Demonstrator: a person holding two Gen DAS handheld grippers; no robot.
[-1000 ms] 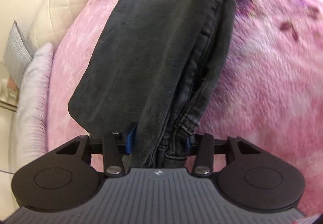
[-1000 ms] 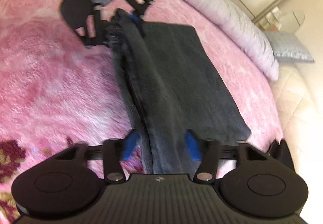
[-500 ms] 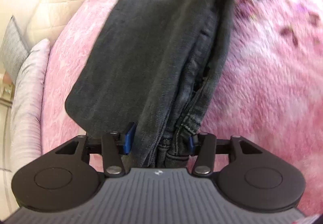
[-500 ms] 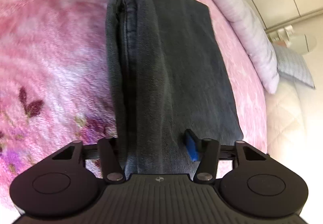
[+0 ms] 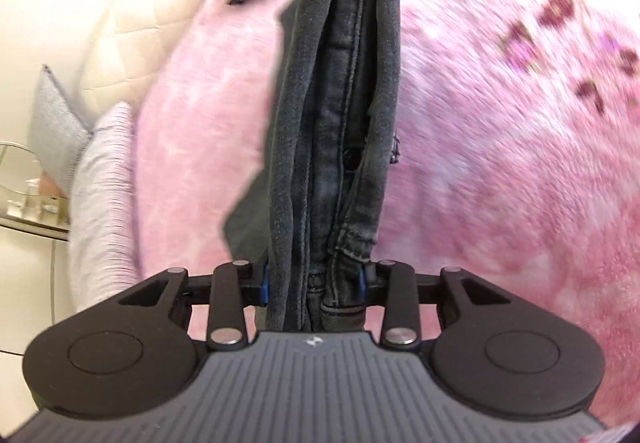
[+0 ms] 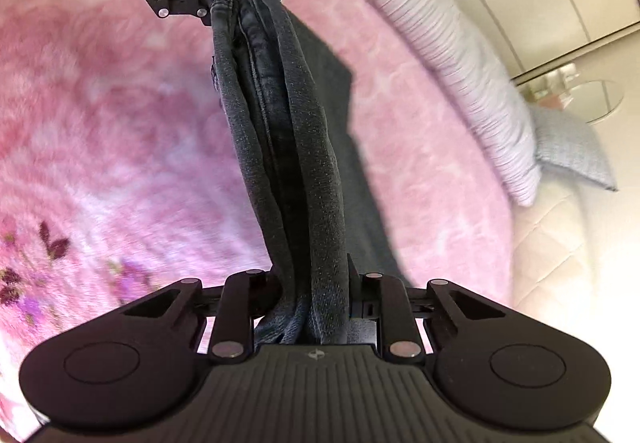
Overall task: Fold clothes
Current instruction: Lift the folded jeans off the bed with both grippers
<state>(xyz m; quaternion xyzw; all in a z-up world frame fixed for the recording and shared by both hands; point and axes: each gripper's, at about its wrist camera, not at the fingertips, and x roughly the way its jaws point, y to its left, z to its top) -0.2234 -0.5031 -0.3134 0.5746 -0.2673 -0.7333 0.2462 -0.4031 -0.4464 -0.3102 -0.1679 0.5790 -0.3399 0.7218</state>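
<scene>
Since a second ago the jeans (image 5: 340, 123) have risen off the pink bed (image 5: 500, 163), bunched in the still-closing left hand-held gripper (image 5: 314, 281), while the right wrist view shows the closing right hand-held gripper (image 6: 308, 307) clamping their other end, the next fold seemingly unfinished.

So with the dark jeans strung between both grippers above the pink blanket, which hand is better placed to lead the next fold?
Neither clearly. The left gripper and right gripper each pinch an opposite end of the bunched jeans, jaws closing, over the pink blanket. Probably they move together.
</scene>
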